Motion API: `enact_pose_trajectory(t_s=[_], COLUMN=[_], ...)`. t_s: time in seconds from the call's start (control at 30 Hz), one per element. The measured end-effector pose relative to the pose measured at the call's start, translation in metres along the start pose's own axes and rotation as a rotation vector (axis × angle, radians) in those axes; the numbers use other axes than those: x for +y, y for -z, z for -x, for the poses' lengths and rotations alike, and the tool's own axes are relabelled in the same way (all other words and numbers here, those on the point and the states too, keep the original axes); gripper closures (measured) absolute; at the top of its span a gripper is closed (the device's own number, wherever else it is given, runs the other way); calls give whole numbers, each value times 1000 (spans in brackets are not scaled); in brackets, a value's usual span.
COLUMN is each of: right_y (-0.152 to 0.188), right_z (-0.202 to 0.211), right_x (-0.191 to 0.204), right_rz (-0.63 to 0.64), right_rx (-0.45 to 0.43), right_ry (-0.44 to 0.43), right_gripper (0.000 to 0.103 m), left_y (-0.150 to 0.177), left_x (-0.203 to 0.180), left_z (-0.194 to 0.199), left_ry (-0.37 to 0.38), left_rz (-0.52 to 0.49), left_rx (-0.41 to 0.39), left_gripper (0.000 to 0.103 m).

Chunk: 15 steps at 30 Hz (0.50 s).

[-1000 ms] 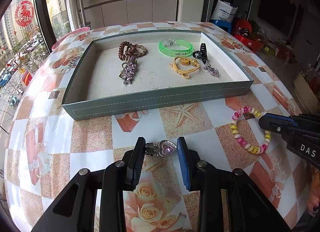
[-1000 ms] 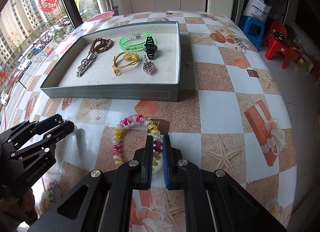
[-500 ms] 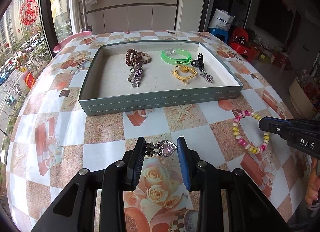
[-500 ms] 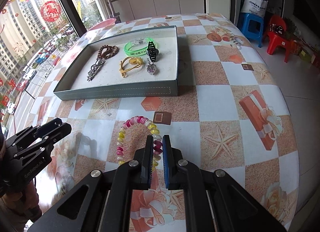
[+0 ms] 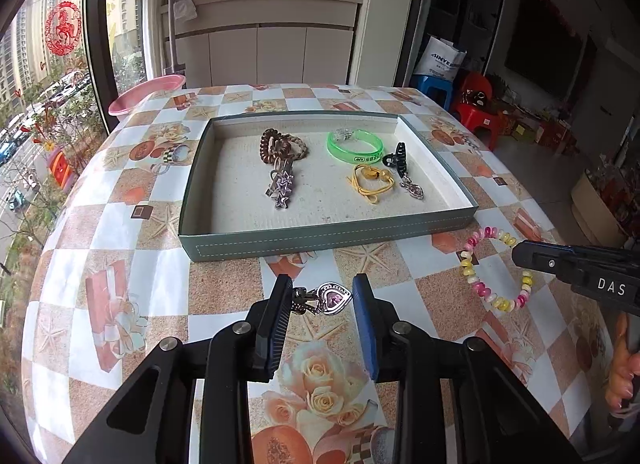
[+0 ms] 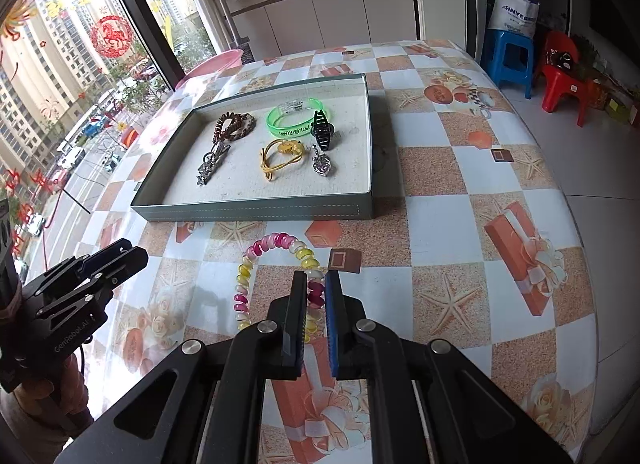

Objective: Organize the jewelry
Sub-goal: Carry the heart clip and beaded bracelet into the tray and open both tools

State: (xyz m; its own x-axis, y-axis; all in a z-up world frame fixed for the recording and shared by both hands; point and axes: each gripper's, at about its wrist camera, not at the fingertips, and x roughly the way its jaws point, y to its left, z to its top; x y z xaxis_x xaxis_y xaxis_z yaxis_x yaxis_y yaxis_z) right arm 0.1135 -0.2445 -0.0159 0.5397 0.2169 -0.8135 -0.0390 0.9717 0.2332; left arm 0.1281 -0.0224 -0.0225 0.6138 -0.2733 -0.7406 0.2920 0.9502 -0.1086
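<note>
Two grippers each hold a piece of jewelry above the checkered counter (image 5: 132,191). Seen from the left wrist, the left gripper (image 5: 322,298) at lower centre is clamped on a heart-shaped pendant clip (image 5: 324,298), which spans the gap between its pads, while the grey tray (image 5: 320,240) fills the middle of the frame with a brown spiral hair tie (image 5: 276,145), a star hair clip (image 5: 280,189), a green bangle (image 5: 354,145), a yellow cord bracelet (image 5: 372,181), a black claw clip (image 5: 396,157) and a second heart pendant (image 5: 414,187) lying on its pale lining. At the right edge the right gripper's tip holds a pink-and-yellow spiral bracelet (image 5: 494,268). Seen from the right wrist, the right gripper (image 6: 316,292) at lower centre is pinched tight on that bracelet's lower right side, the loop standing up toward the tray's near wall in mid-frame. The left gripper shows side-on at lower left, its hold hidden from this angle.
</note>
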Motion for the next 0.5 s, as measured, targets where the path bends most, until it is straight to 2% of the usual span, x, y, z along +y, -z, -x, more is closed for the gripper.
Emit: enact_pose_trajectory(t_s=[0.5], right_y=[-43], right_z=[0], right_x=[14], right_rz=[26], right_rx=[-43], right_ry=[-30], right_gripper=[94], left_y=[-32], left_x=[19], left_z=[0], left_ry=[8], left_rz=[33], left_rx=[-29], left_gripper=[59])
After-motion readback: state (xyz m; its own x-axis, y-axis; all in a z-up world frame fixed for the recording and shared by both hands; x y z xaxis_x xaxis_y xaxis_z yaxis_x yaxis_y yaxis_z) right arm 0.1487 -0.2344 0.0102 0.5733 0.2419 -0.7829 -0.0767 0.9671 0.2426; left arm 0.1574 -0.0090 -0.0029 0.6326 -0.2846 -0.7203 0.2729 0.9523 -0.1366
